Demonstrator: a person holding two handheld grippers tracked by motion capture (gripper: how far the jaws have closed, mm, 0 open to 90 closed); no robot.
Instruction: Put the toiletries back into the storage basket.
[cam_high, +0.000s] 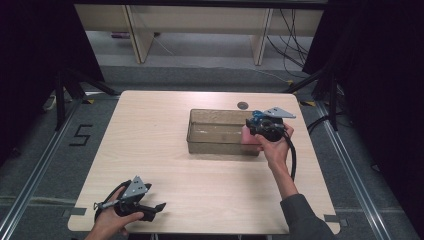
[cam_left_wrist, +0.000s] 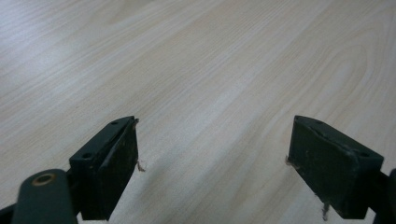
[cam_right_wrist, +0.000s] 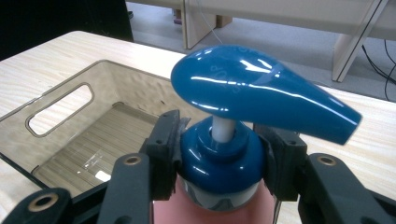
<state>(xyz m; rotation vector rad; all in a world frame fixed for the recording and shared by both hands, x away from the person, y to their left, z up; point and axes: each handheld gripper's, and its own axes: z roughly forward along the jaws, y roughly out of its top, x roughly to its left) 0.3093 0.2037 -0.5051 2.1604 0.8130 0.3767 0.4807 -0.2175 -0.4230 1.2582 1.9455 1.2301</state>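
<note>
The left gripper (cam_high: 159, 207) is black, with a grey three-cornered plate on top and a black cable looped beside it. Its flat black pads (cam_left_wrist: 122, 158) are scuffed, with frayed bits at the edges and small screw holes in the mounts; a brass-ringed pivot shows. The right gripper (cam_right_wrist: 219, 163) has black arms with brass-ringed pivots, a grey plate and a thick black cable. The right sleeve (cam_high: 302, 217) is dark grey.

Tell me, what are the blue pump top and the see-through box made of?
Blue pump top: probably hard plastic, glossy, since it shows bright light streaks. See-through box: likely smoky clear plastic; the wood grain shows through its walls and it has a moulded handle slot.
</note>
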